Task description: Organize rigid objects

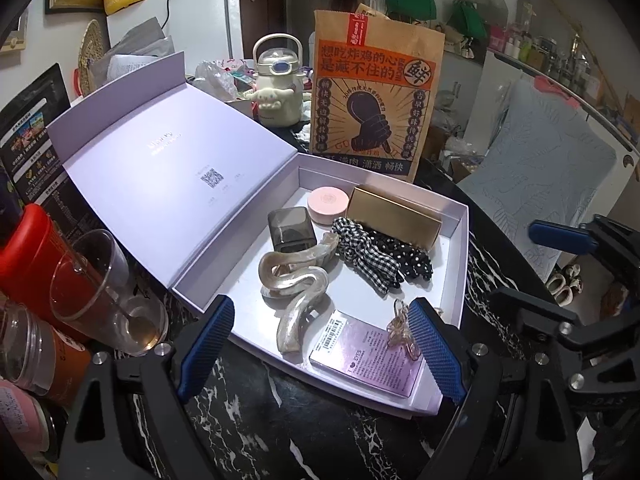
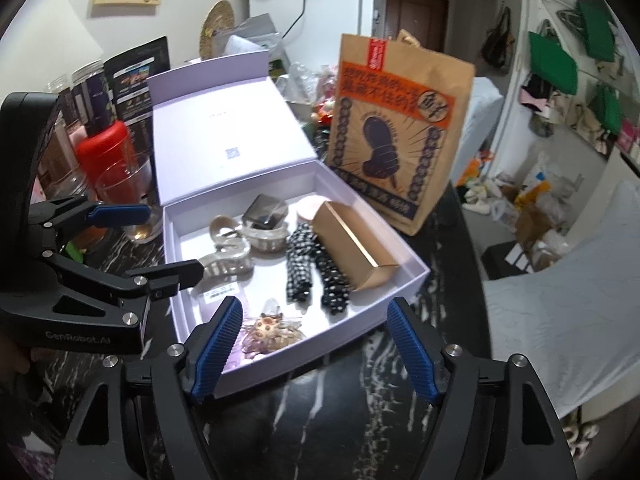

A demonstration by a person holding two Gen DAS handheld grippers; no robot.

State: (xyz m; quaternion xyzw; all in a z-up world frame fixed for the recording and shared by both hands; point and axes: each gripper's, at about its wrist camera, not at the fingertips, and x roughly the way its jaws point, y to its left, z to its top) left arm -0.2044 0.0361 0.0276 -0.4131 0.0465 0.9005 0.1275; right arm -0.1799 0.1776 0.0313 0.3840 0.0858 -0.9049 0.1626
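Both grippers hang empty over the filled lavender box (image 1: 460, 248).

My left gripper (image 1: 320, 344) and right gripper (image 2: 314, 354) have fingers spread, pinching nothing. The small amber hair clip (image 2: 272, 330) lies in the box's near corner on the lilac card (image 1: 372, 352); I judge a careless pass could snag it or nudge the box. The gold case (image 2: 356, 248) lies along the right wall, long axis running from the near edge back toward the paper bag (image 2: 400, 128).

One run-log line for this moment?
left tool: open, empty | right tool: open, empty | amber hair clip: in lavender box, near corner
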